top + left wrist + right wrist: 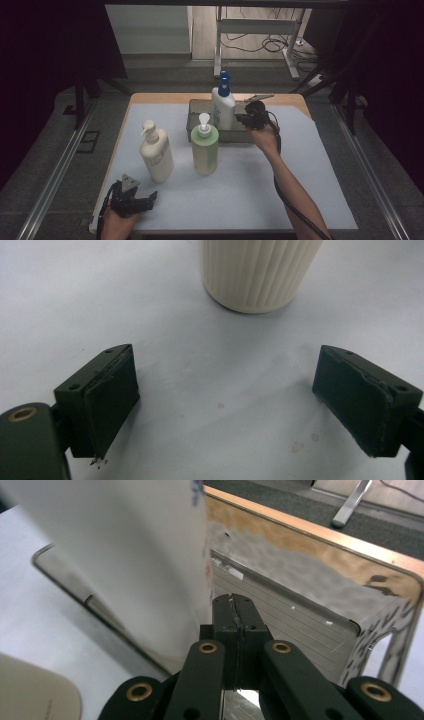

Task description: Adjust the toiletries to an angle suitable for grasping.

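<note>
We read the work as moving pump bottles into the metal tray (196,131) at the back of the table (250,190). One is in: the white bottle (223,107) with the blue pump stands upright inside the tray, near its middle. Two are left, by our judgement: the cream bottle (156,152) and the green bottle (205,147), both upright on the table in front of the tray, a little apart.

Right tongs (248,118) sit just beside the white bottle, over the tray; jaws pressed together, nothing between them. Left tongs (135,202) rest near the front left edge, jaws wide, empty, pointing at the cream bottle's ribbed base.

White bottle: tall, smooth, blue print on its label.
</note>
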Available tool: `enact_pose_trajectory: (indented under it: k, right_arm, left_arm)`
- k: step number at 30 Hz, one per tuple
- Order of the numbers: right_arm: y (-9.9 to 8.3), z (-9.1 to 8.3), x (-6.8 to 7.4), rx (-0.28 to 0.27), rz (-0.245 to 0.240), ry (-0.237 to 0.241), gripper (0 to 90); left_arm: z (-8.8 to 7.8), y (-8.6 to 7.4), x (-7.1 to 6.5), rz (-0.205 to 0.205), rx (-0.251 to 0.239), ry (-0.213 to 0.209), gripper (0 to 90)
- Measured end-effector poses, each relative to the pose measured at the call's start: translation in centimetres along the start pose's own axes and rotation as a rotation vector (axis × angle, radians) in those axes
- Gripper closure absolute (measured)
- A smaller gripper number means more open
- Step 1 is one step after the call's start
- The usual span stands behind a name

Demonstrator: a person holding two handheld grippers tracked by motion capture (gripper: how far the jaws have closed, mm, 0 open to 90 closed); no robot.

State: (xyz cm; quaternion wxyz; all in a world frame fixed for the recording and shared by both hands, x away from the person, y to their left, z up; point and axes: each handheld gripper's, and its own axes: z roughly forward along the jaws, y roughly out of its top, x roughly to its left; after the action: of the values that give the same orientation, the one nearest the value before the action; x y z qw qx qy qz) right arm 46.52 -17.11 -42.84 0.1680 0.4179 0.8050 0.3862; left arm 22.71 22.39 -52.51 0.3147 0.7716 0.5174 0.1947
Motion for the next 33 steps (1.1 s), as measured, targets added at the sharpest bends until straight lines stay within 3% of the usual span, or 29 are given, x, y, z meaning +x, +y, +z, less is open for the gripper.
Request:
enact_pose_trajectory:
  k: [9, 12, 21, 33]
  right_arm:
    - [0.1, 2.1, -0.5, 0.027, 0.033, 0.007, 89.9]
    - [0.1, 2.6, -0.2, 0.033, 0.022, 0.005, 89.8]
    - [0.1, 3.5, -0.3, 0.039, 0.059, 0.017, 89.9]
    - [-0.1, 4.4, 0.5, 0.058, 0.034, 0.027, 89.9]
  left_arm:
    - [0.0, 0.0, 0.0, -0.001, 0.0, 0.0, 11.0]
    - [0.0, 0.0, 0.0, -0.002, 0.0, -0.001, 11.0]
    - [0.0, 0.0, 0.0, 0.0, 0.0, 0.0, 11.0]
    - [0.0, 0.0, 0.0, 0.0, 0.0, 0.0, 11.0]
